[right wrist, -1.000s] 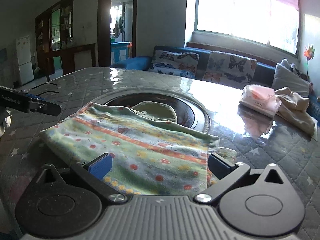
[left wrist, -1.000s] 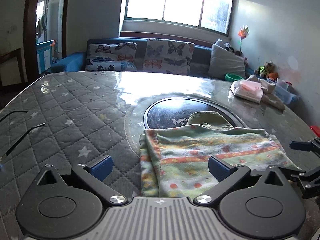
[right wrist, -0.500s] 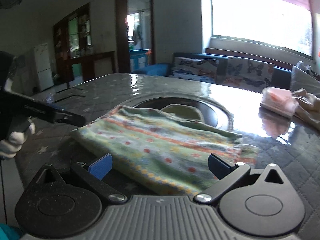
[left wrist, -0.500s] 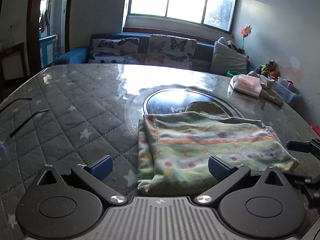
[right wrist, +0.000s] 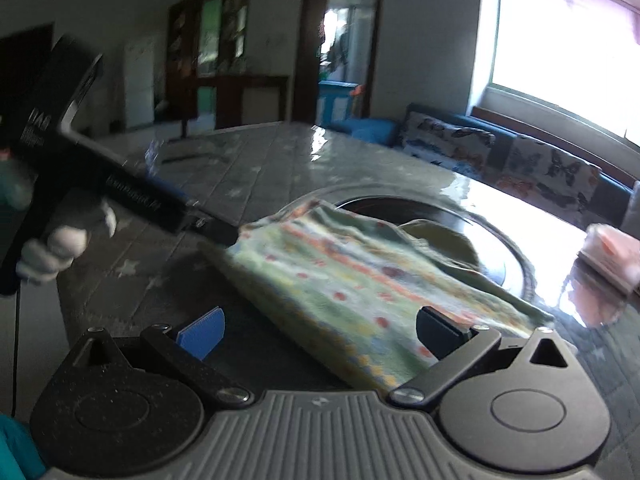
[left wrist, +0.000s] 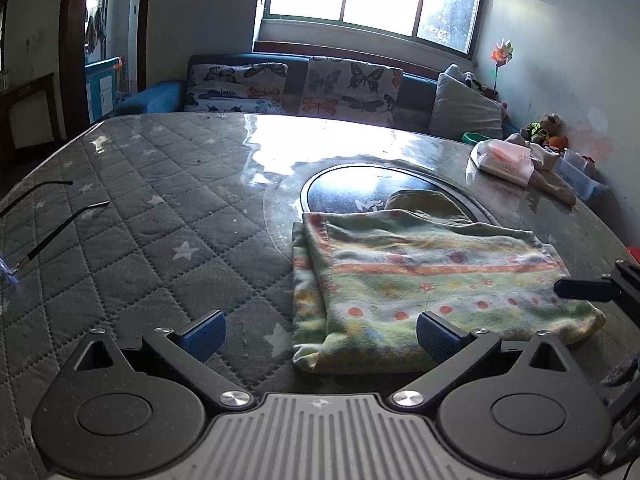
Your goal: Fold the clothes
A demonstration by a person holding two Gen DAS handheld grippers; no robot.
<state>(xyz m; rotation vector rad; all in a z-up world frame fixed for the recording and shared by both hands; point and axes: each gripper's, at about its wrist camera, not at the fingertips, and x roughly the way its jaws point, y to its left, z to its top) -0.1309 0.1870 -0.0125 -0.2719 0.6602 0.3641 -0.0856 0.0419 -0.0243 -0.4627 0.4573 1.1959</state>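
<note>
A folded green cloth with orange stripes and red dots (left wrist: pixel 420 284) lies at centre-right of the left wrist frame, on the grey quilted star-print table cover (left wrist: pixel 132 240). The left gripper (left wrist: pixel 320 336) stands wide open, holding nothing. The right gripper (right wrist: pixel 320 336), in a blurred frame, is also spread wide and empty.

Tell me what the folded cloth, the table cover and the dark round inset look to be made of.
Cloth: soft woven or knit fabric, matte, slightly fuzzy; printed stripes and dots, and it sags at the edges.
Table cover: quilted textile with diamond stitching and stars, apparently under a clear glossy sheet, given the window glare.
Inset: probably glass or ceramic; smooth, black, mirror-like.
</note>
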